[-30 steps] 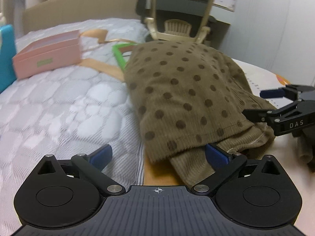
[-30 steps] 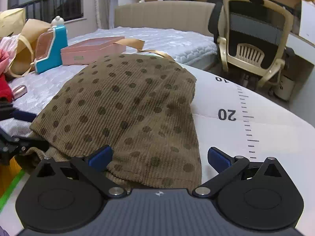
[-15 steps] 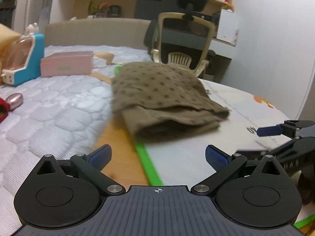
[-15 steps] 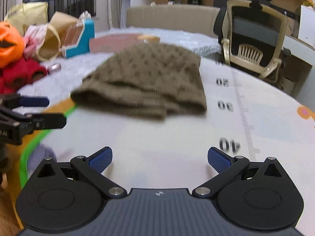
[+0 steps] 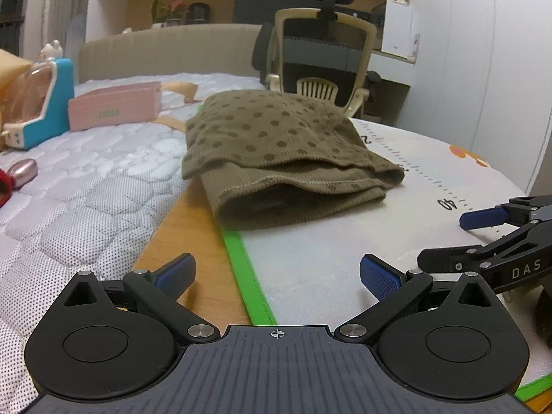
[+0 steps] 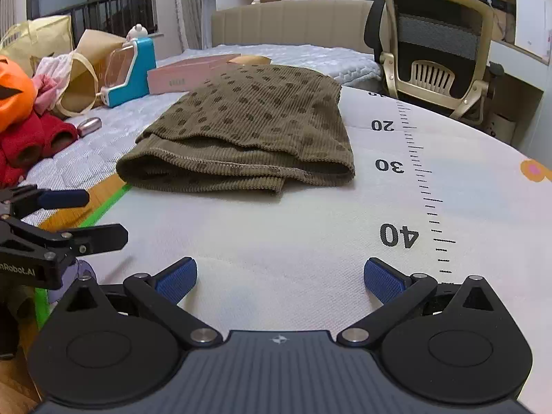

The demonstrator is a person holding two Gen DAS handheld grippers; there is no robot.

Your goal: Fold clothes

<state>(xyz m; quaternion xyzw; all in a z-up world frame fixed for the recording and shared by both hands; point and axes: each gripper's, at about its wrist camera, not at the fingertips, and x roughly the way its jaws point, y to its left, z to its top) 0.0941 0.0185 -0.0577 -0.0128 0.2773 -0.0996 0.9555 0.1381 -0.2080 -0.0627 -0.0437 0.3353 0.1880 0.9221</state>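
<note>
An olive-brown corduroy garment with dark dots (image 5: 276, 145) (image 6: 252, 127) lies folded in layers on the white mat (image 5: 327, 255) (image 6: 276, 227), its open hem edges facing me. My left gripper (image 5: 277, 277) is open and empty, well short of the garment, over the mat's green edge. My right gripper (image 6: 280, 280) is open and empty too, above the bare mat near the 40 mark. Each gripper shows at the side of the other's view: the right one (image 5: 490, 227), the left one (image 6: 72, 214).
The mat has a green border (image 5: 248, 276) and a printed ruler (image 6: 414, 172), and lies on a wooden board (image 5: 193, 241) on a quilted bed (image 5: 86, 189). A pink box (image 5: 114, 108), a blue toy (image 5: 45, 103), bags and red clothes (image 6: 27, 138) sit left. An office chair (image 6: 438, 51) stands behind.
Both grippers pulled back from the garment, which they were right up against a second ago. It now lies folded farther away. Both stay open.
</note>
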